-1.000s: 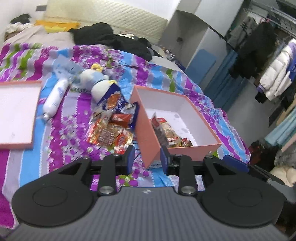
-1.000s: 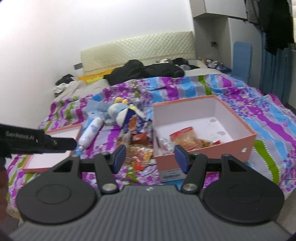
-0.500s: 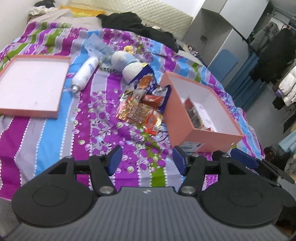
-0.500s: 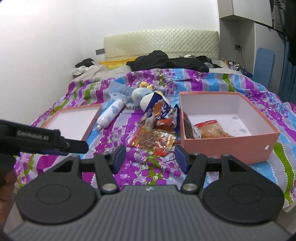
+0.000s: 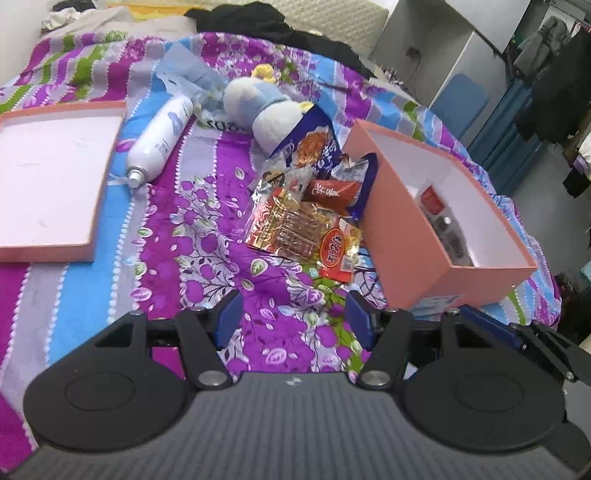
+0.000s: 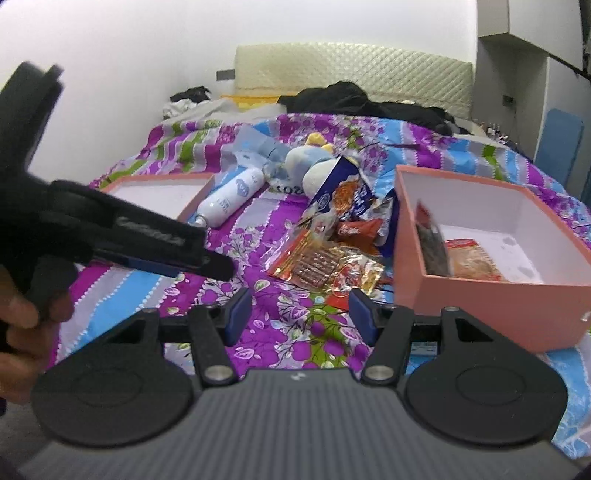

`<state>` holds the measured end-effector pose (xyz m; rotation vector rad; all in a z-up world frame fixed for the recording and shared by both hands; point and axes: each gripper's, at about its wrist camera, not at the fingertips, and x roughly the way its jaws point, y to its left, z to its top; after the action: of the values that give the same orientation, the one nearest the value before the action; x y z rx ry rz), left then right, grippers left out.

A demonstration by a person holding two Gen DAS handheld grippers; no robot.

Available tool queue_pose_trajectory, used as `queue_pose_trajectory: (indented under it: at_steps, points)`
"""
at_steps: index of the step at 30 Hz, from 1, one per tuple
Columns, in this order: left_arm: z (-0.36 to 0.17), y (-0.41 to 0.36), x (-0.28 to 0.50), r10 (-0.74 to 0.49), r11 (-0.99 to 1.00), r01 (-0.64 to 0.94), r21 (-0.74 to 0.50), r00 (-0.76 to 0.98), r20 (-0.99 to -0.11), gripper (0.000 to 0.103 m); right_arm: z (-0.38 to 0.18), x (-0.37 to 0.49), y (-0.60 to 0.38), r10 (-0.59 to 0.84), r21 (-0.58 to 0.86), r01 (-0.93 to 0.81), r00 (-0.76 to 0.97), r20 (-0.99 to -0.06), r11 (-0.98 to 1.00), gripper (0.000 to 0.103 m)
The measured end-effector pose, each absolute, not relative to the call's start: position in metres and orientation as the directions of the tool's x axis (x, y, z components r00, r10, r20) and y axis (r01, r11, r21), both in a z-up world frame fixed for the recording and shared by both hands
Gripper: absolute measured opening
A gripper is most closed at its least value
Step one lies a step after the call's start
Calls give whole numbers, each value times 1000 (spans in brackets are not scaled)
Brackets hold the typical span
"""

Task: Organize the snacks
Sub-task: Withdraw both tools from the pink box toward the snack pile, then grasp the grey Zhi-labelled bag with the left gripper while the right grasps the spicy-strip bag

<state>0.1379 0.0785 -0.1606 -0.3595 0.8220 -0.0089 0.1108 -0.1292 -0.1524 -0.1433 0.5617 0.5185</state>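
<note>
A pile of snack packets (image 5: 306,225) lies on the flowered bedspread, left of an open salmon-pink box (image 5: 391,236). The pile shows in the right wrist view too (image 6: 325,258), beside the box (image 6: 480,306). The box holds a few snack packets (image 6: 469,258). A blue snack bag (image 5: 310,144) leans at the back of the pile. My left gripper (image 5: 291,321) is open and empty, hovering short of the pile. My right gripper (image 6: 299,314) is open and empty, also short of the pile. The left gripper's body (image 6: 129,236) shows at the left of the right wrist view.
The pink box lid (image 5: 48,177) lies at the left. A white bottle (image 5: 159,140), a blue-and-white plush toy (image 5: 266,110) and a clear plastic bag (image 5: 188,74) lie behind the pile. Dark clothes (image 5: 266,18) lie near the headboard. The bed's edge drops off right of the box.
My left gripper opened and pulled back from the box wall to the left, facing the snack pile. My right gripper drew back and swung left. A dark packet now stands inside the box.
</note>
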Motion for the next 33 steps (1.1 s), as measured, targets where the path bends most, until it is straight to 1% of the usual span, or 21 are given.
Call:
queue_pose_trajectory:
  at_steps: [6, 11, 12, 13, 14, 15, 17, 21, 27, 30, 31, 33]
  points:
    - [-181, 90, 188, -143, 949, -121, -291, 657, -740, 68, -175, 145, -115, 424, 4, -520, 693, -583, 854, 60]
    - [-191, 105, 240, -139, 963, -88, -254, 647, -750, 78, -192, 180, -101, 418, -13, -535, 675, -608, 845, 60]
    - [-193, 108, 252, -147, 965, -72, -250, 643, -752, 81, -195, 186, -99, 415, -17, -537, 672, -613, 843, 65]
    - [-195, 110, 264, -154, 967, -60, -248, 638, -754, 82, -199, 193, -96, 415, -16, -538, 669, -616, 843, 74]
    - [-197, 112, 276, -159, 968, -51, -246, 635, -756, 83, -203, 203, -94, 425, 1, -536, 668, -611, 844, 78]
    - [-200, 113, 287, -168, 969, -35, -243, 630, -758, 86, -205, 210, -92, 431, 17, -532, 667, -608, 847, 86]
    - [-205, 113, 309, -184, 973, 3, -233, 621, -762, 88, -212, 226, -84, 434, 35, -526, 660, -613, 850, 86]
    - [-216, 108, 350, -233, 971, 101, -215, 579, -782, 89, -227, 249, -64, 413, 19, -523, 651, -637, 852, 86]
    - [-235, 109, 398, -259, 966, 158, -206, 538, -802, 89, -243, 275, -37, 367, -98, -552, 666, -649, 828, 85]
    - [-244, 108, 411, -264, 964, 176, -200, 525, -809, 89, -254, 284, -29, 327, -175, -576, 659, -678, 798, 85]
    - [-248, 108, 414, -271, 962, 183, -204, 520, -810, 89, -258, 286, -28, 319, -195, -586, 656, -684, 786, 87]
    - [-254, 108, 420, -277, 960, 187, -209, 512, -813, 88, -262, 289, -27, 302, -226, -584, 667, -681, 780, 95]
